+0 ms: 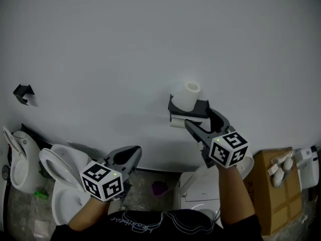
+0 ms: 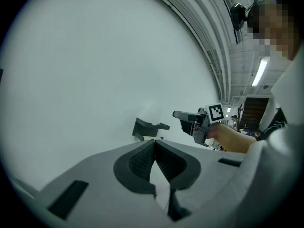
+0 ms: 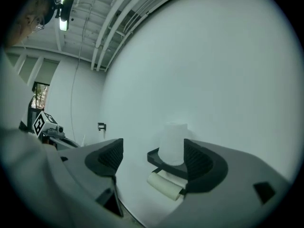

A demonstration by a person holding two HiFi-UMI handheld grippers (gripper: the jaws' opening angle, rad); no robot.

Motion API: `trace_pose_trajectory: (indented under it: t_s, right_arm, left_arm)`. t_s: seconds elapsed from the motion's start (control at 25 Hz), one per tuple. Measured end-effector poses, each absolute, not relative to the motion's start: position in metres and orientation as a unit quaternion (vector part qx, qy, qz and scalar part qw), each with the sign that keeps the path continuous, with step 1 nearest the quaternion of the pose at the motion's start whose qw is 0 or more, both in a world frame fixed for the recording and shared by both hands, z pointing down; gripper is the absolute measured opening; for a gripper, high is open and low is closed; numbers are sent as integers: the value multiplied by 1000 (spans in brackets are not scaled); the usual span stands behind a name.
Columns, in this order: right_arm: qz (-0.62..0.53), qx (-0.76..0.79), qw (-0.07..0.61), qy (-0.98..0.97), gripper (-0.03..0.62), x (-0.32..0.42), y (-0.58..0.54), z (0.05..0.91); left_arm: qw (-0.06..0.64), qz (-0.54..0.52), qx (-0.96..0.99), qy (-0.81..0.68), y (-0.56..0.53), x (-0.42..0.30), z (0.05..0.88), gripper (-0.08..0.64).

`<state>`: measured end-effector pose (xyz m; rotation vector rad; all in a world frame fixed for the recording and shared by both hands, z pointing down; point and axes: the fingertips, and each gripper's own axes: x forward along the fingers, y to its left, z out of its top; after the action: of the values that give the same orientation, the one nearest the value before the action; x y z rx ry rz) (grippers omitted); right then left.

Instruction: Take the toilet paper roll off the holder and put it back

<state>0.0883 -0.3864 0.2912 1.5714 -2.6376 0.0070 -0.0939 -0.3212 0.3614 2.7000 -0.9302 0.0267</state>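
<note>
A black wall holder (image 1: 196, 108) carries a white toilet paper roll (image 1: 188, 95) standing upright on its top shelf. A second roll (image 1: 177, 123) hangs on the bar below. My right gripper (image 1: 198, 117) is open just in front of the holder, at the level of the shelf and lower roll. In the right gripper view the upright roll (image 3: 172, 143) and the lower roll (image 3: 165, 185) lie ahead of the open right gripper (image 3: 154, 159), with nothing between its pads. My left gripper (image 1: 131, 155) hangs low at the left, shut and empty; its pads (image 2: 141, 159) meet.
A small black bracket (image 1: 23, 93) is fixed to the wall far left. White toilets (image 1: 64, 182) stand below left and another toilet tank (image 1: 202, 189) below the holder. A cardboard box (image 1: 273, 195) stands at the right. A purple object (image 1: 159, 188) lies on the floor.
</note>
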Motion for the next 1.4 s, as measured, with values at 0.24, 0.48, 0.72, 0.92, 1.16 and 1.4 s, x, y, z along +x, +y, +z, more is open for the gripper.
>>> trace_pose_trajectory:
  t_s: [0.24, 0.48, 0.72, 0.92, 1.16, 1.4]
  right_arm:
    - [-2, 549, 38, -835, 382, 102, -446, 287]
    - [5, 566, 75, -821, 371, 99, -478, 288]
    - [19, 576, 100, -811, 344, 98, -496, 296]
    - [18, 576, 109, -810, 293, 98, -500, 296]
    - [26, 579, 100, -809, 287, 100, -502, 297]
    - [21, 580, 94, -809, 289, 102, -500, 293]
  left_arm:
    - [160, 16, 937, -310, -372, -95, 377, 5]
    - [164, 18, 940, -300, -401, -93, 384, 5]
    - [183, 8, 937, -297, -422, -97, 391, 5]
    - [182, 7, 938, -293, -430, -95, 392, 5]
    - [184, 13, 942, -280, -432, -89, 394, 5]
    - [184, 18, 943, -277, -429, -87, 396, 5]
